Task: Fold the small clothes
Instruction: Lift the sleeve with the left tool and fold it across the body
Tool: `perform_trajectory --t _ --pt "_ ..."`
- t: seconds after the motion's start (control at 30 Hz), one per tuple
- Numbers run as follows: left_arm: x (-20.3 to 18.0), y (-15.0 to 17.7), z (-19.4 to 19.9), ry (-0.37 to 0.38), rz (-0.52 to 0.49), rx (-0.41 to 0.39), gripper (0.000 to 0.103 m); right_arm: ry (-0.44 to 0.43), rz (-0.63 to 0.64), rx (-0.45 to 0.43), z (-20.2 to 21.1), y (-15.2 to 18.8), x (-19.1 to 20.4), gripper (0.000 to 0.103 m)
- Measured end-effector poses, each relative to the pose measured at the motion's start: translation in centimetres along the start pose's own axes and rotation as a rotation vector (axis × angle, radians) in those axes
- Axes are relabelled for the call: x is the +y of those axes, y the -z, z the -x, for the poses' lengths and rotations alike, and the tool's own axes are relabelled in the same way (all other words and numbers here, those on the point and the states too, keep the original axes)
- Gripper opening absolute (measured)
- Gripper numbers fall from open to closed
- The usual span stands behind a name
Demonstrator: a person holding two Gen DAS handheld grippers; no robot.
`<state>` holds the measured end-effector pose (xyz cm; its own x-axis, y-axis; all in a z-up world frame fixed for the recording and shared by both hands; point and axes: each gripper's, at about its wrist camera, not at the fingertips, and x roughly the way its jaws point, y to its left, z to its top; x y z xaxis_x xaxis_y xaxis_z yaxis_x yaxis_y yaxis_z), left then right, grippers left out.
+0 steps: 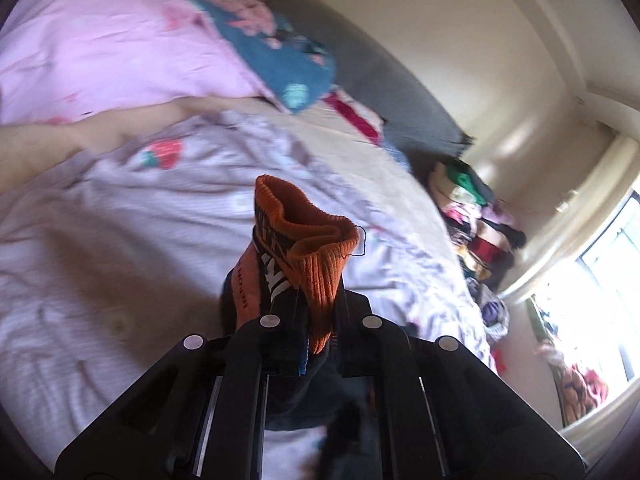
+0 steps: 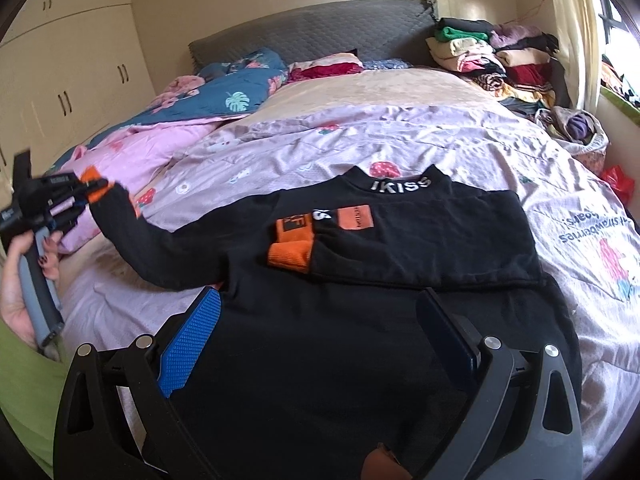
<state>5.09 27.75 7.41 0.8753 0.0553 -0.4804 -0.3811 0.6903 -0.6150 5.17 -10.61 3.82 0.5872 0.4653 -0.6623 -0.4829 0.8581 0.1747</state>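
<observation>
The black sweater [image 2: 360, 264] is lying spread across the lilac strawberry-print sheet [image 2: 400, 140] in the middle of the bed, collar toward the grey headboard [image 2: 312, 28], and one sleeve is already lying folded across the chest with its orange cuff [image 2: 290, 258] resting on the black front. The other sleeve is stretching out to the sweater's left side, and there the left gripper [image 1: 316, 320] is clamping the orange cuff [image 1: 316, 236], jaws pinched tight on the ribbed fabric and lifting it clear of the sheet. In the right wrist view the person's hand [image 2: 24, 280] is gripping that tool's handle out at the bed's left edge. The right gripper [image 2: 320, 320] is hovering over the lower body of the sweater, jaws spread wide with nothing between them, its blue pad [image 2: 192, 340] sitting just above the black cloth. Open sheet is lying between the collar and the pillows, and more on the right of the sweater. Crowding the left side is a rumpled pink and blue duvet [image 2: 192, 120]; along the far right edge a stack of folded clothes [image 2: 500, 56] is piling up near the window [image 2: 616, 16].
</observation>
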Motion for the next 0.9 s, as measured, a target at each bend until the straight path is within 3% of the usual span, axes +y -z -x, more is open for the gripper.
perform_trajectory --t 0.13,0.43,0.9 --pt "-3.9 0.3 -0.9 0.063 -0.044 0.015 0.003 0.005 -0.033 -0.012 0.6 -0.2 -1.5 0.098" --pt "-10.6 1.8 -2.7 0.131 -0.133 0.043 0.003 0.027 -0.137 -0.016 1.2 0.1 -5.8 0.098" --pt "-20.8 8.2 -7.2 0.242 -0.310 0.134 0.003 0.068 -0.292 -0.018 1.5 1.1 -13.0 0.098"
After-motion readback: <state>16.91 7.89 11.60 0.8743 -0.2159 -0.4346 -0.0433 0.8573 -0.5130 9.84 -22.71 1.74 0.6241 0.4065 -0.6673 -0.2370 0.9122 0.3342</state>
